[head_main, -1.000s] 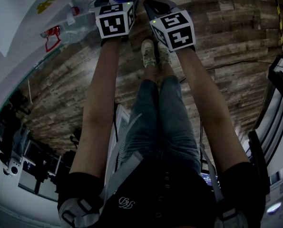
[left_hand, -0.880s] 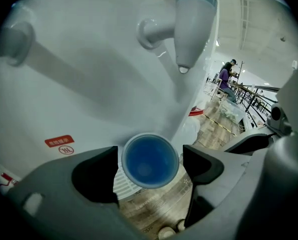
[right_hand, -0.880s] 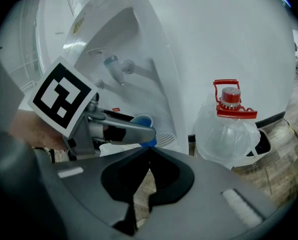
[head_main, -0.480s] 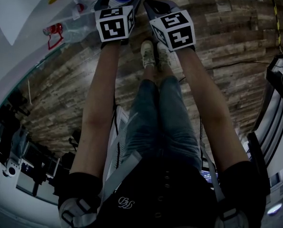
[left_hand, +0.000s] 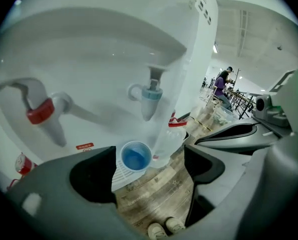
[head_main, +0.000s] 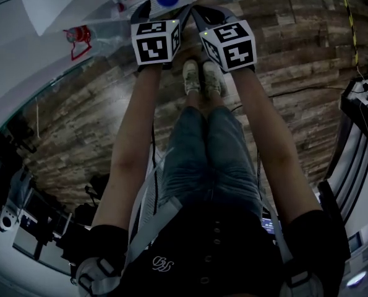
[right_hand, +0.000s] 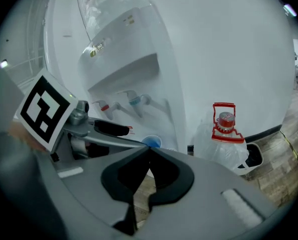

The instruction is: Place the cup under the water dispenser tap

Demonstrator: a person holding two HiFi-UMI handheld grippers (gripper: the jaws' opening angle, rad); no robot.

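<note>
Left fingers (left_hand: 91, 176) just opened wide; right fingers (right_hand: 165, 176) shut; cup (left_hand: 135, 156) beneath tap (left_hand: 151, 96), beside bottle (left_hand: 170, 138).

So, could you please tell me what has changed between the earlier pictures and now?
The left gripper has just been opening its jaws, gripping nothing, and has drawn back a little from the blue cup, which now shows more fully in the head view. The blue cup stays where it stood, under the blue tap.
</note>
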